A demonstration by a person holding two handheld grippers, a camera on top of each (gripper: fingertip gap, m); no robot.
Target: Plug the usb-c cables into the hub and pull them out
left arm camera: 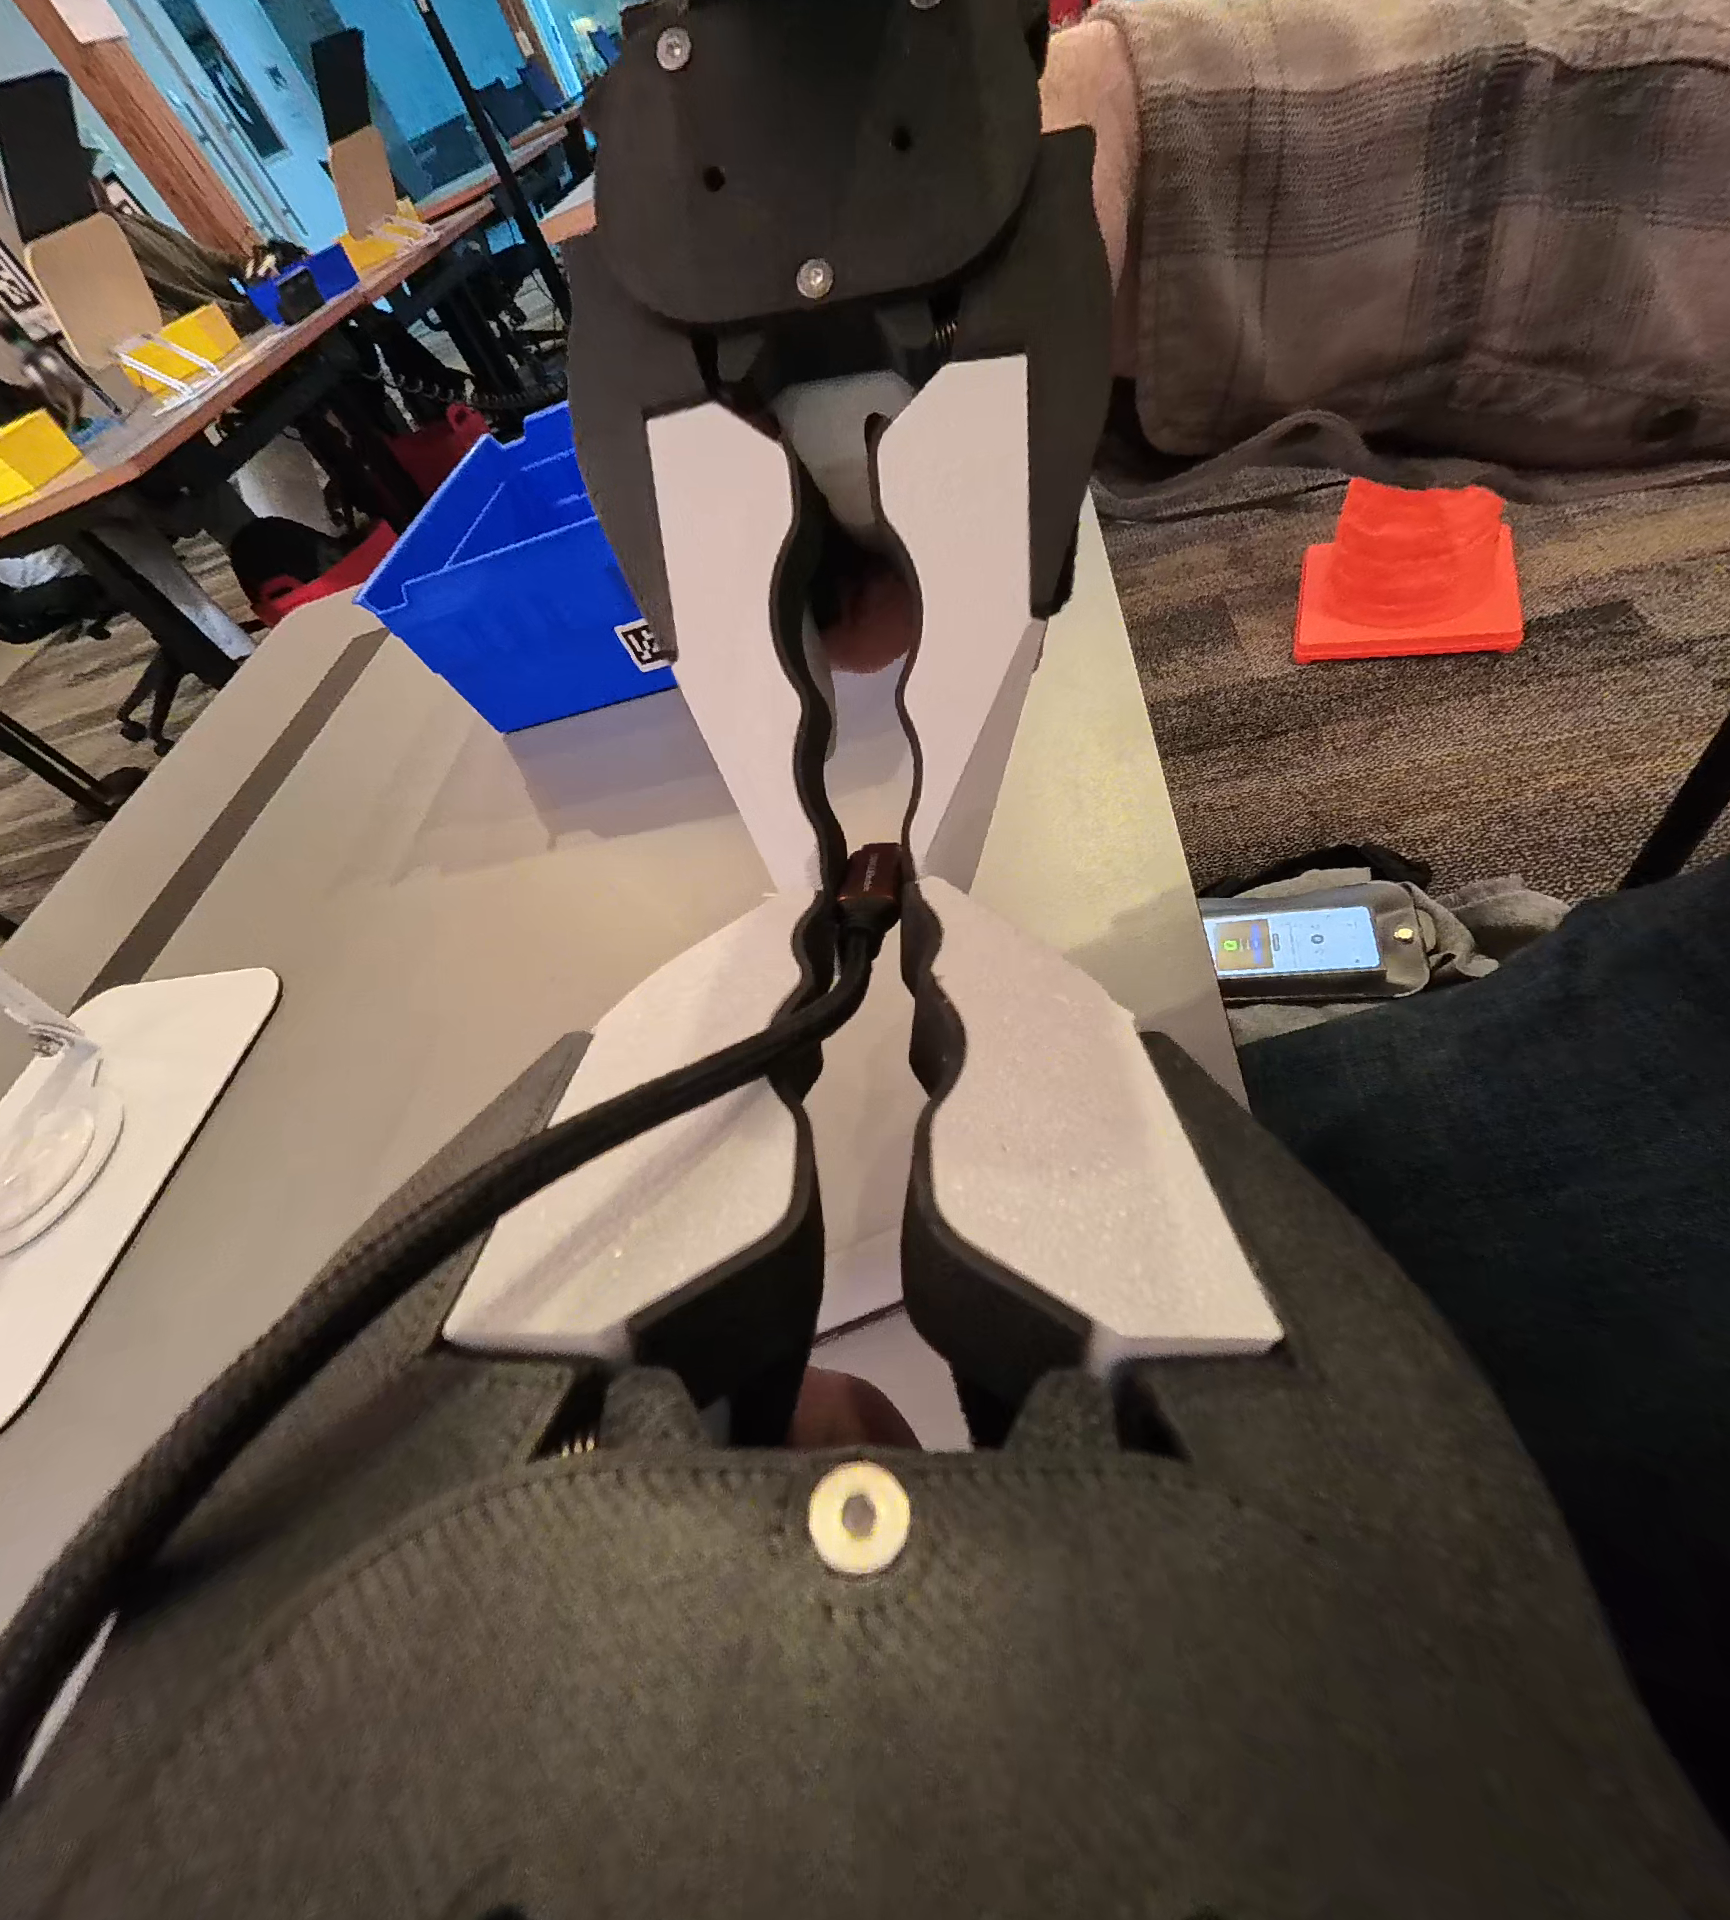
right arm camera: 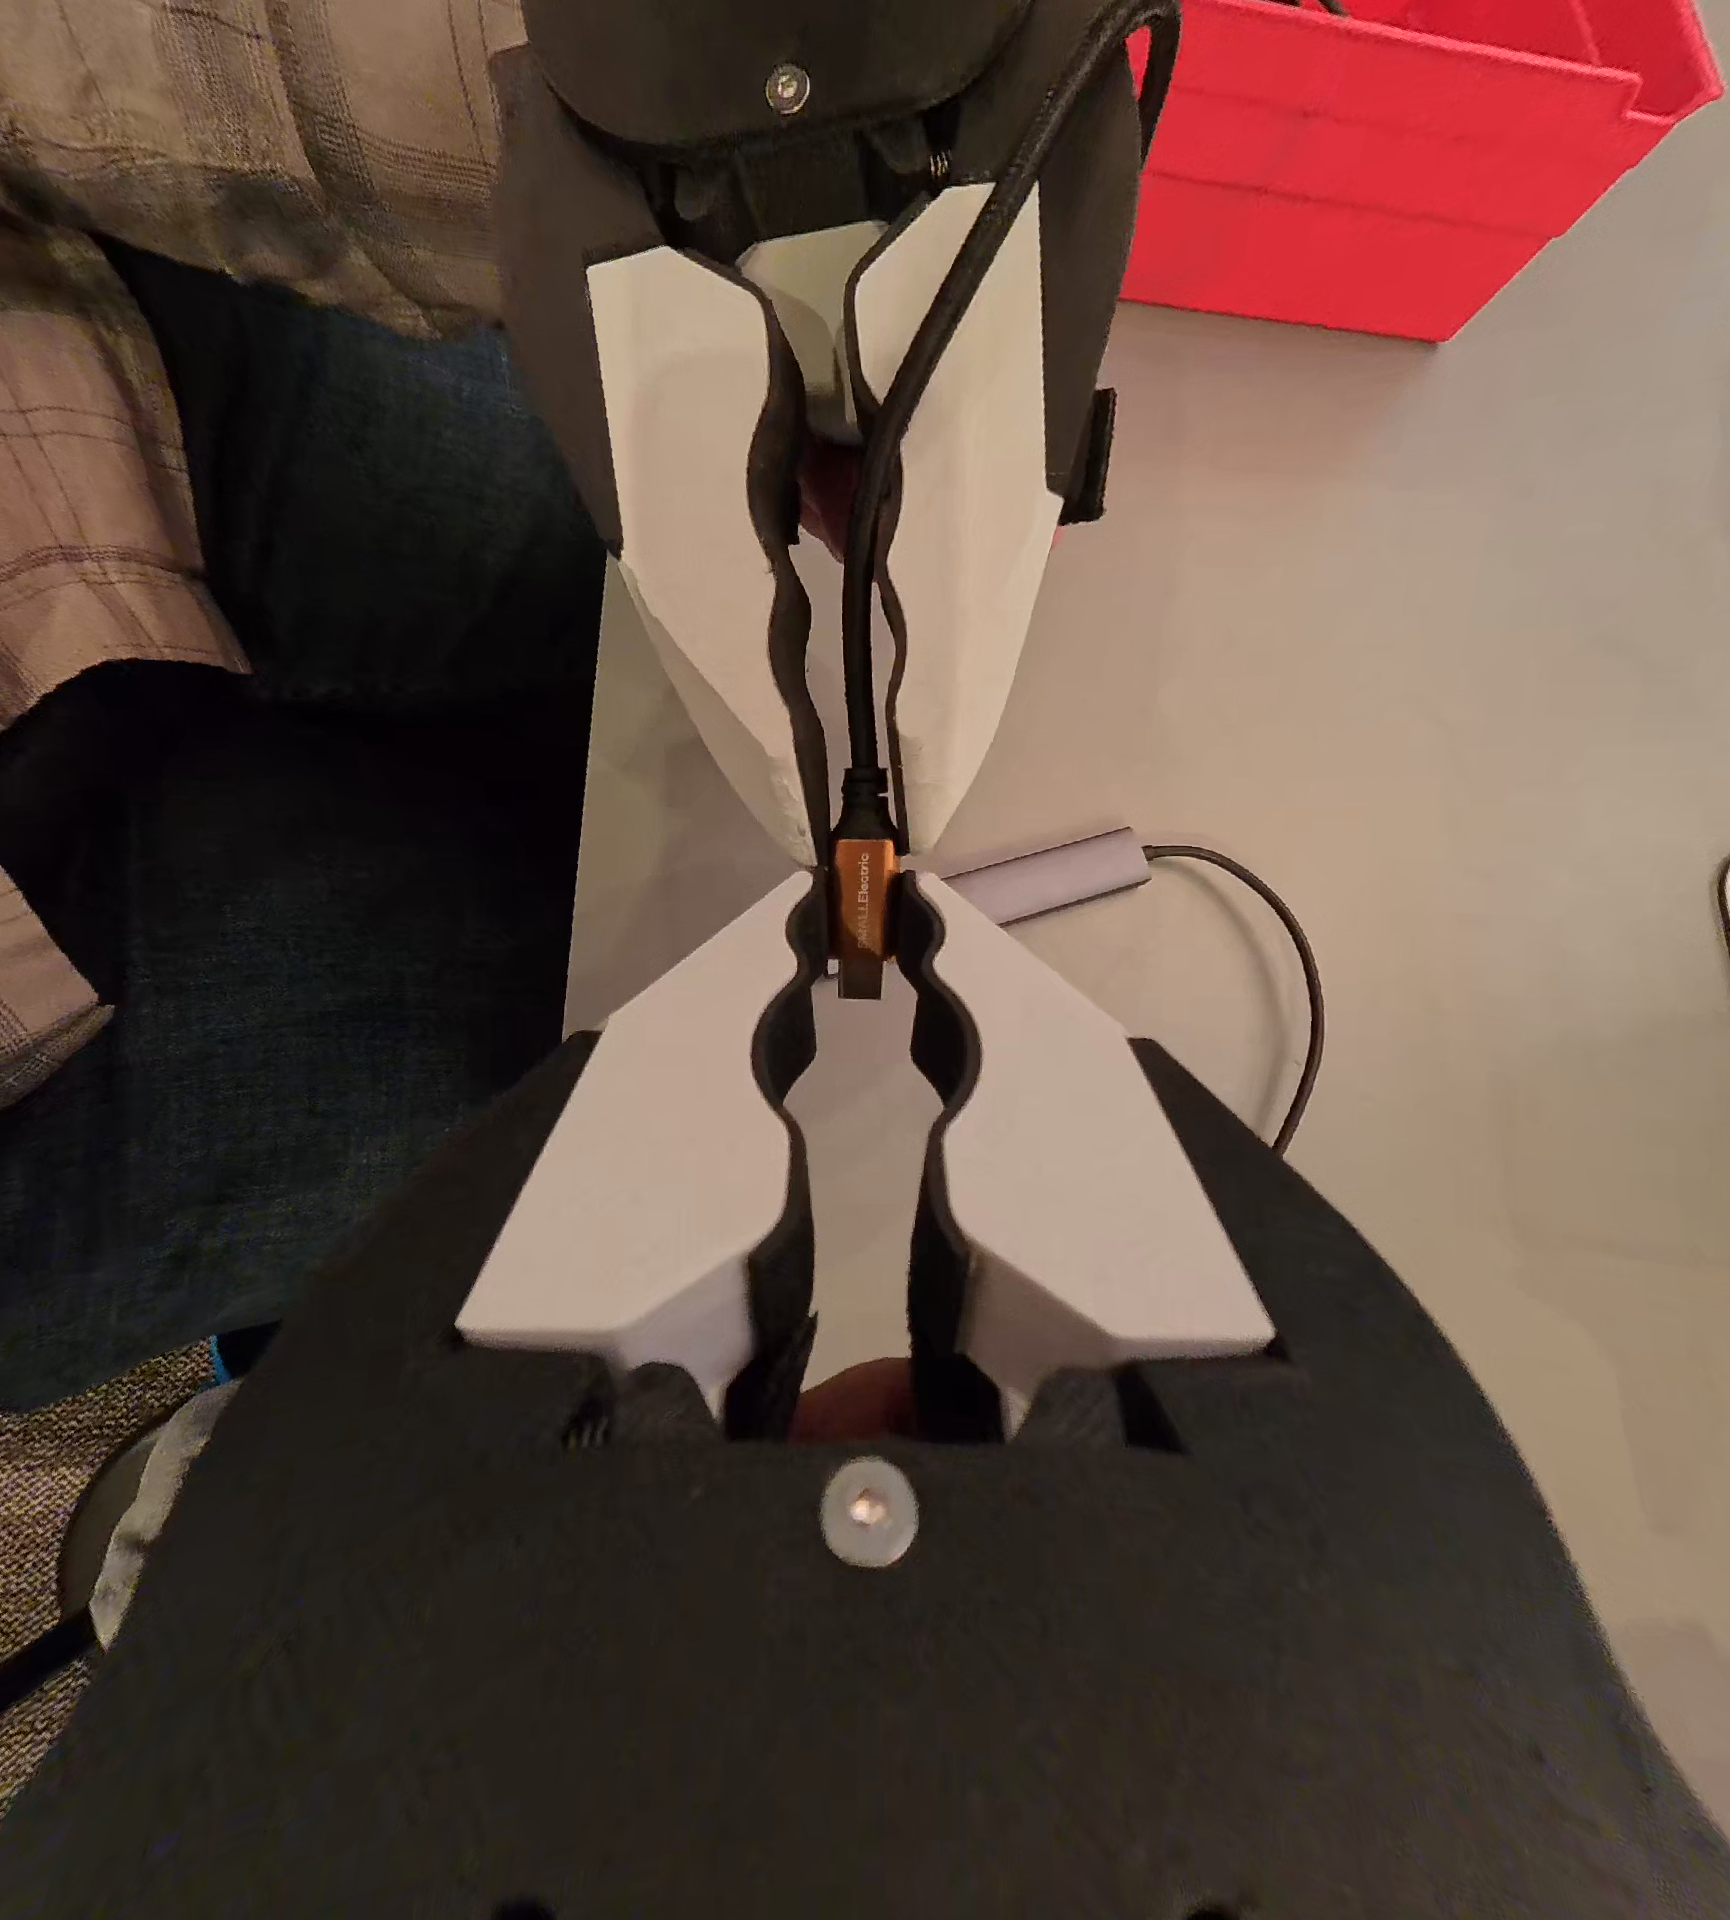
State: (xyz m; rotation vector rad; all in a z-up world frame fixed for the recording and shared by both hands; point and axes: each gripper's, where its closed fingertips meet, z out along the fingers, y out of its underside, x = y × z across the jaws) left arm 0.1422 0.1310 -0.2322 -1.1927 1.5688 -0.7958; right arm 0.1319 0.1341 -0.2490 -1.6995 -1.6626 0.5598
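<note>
Both claws meet tip to tip above the grey table (right arm camera: 1463,623), near its edge. The right gripper (right arm camera: 861,914) is pinched on the copper USB-C plug (right arm camera: 862,899); the left gripper (left arm camera: 856,914) is clamped on its black braided cable (left arm camera: 528,1132) just behind. The grey hub (right arm camera: 1048,868) lies beyond the tips — better to free one grip and line the plug squarely to a port.

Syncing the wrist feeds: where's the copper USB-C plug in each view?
Left wrist view: copper USB-C plug at centre, where both grippers' tips meet.
Right wrist view: plug at centre, pinched at the near jaws' tips.
Shared landmark: its black braided cable.
</note>
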